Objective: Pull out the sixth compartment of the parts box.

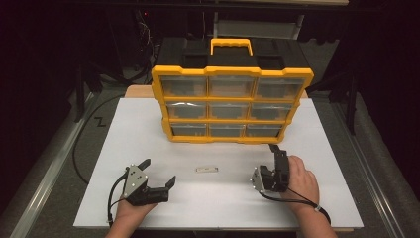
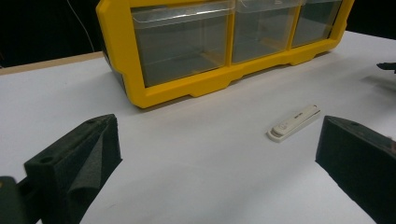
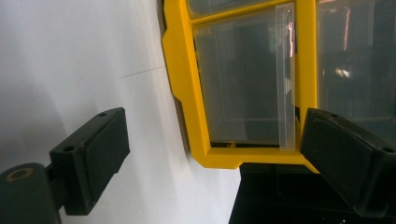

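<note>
A yellow and black organizer case (image 1: 232,104) with clear drawers stands upright at the back of the white table (image 1: 148,124). A small flat white piece (image 1: 206,169) lies on the table in front of it. My left gripper (image 1: 159,171) rests at the front left, open, its jaws wide apart and empty. In the left gripper view the white piece (image 2: 293,122) lies ahead, near the right jaw, below the case (image 2: 205,84). My right gripper (image 1: 275,151) is open, turned on its side, and points at the case's bottom right corner. A corner drawer (image 3: 247,79) sits between its jaws.
The case has a yellow carry handle (image 1: 231,45) on top and takes up the table's back middle. Bare white surface lies between the two grippers and to either side of the case. Dark floor and cables (image 1: 79,148) surround the table.
</note>
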`<act>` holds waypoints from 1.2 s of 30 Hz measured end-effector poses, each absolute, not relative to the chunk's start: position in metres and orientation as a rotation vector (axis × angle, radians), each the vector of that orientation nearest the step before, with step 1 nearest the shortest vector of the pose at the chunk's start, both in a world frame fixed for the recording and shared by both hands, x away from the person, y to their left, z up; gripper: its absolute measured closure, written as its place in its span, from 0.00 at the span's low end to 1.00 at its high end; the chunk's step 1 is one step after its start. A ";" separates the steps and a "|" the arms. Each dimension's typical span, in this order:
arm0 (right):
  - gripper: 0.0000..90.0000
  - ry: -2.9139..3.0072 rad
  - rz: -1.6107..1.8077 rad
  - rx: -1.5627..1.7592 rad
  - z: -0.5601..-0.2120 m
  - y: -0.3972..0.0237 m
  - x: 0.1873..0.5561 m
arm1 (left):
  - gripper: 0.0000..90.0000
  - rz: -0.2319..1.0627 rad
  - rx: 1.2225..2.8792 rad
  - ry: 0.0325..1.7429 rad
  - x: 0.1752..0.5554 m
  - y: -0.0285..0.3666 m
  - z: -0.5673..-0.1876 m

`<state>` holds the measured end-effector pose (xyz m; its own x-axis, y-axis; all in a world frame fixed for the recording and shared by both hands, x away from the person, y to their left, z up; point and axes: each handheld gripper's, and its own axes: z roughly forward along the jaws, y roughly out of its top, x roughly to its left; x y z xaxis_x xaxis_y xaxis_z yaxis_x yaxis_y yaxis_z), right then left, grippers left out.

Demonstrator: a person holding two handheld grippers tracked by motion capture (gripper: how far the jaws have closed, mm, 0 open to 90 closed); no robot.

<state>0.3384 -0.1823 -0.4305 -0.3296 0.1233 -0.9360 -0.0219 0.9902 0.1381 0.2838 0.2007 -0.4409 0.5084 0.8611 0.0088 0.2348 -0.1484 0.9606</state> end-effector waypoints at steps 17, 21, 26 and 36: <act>0.42 1.817 0.121 0.062 -0.432 -0.178 0.333 | 0.01 0.735 1.677 0.934 0.284 0.202 -0.441; 0.46 1.797 0.110 0.066 -0.433 -0.178 0.335 | 0.01 0.734 1.678 0.931 0.285 0.201 -0.441; 0.48 1.792 0.102 0.068 -0.434 -0.175 0.338 | 0.01 0.729 1.684 0.925 0.284 0.201 -0.441; 0.50 1.754 0.089 0.079 -0.421 -0.172 0.348 | 0.01 0.728 1.679 0.920 0.284 0.201 -0.441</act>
<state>0.3479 -0.1719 -0.4206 -0.1834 0.1031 -0.9776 0.0038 0.9946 0.1042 0.2842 0.2008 -0.4408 0.5211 0.8531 0.0259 0.2219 -0.1648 0.9610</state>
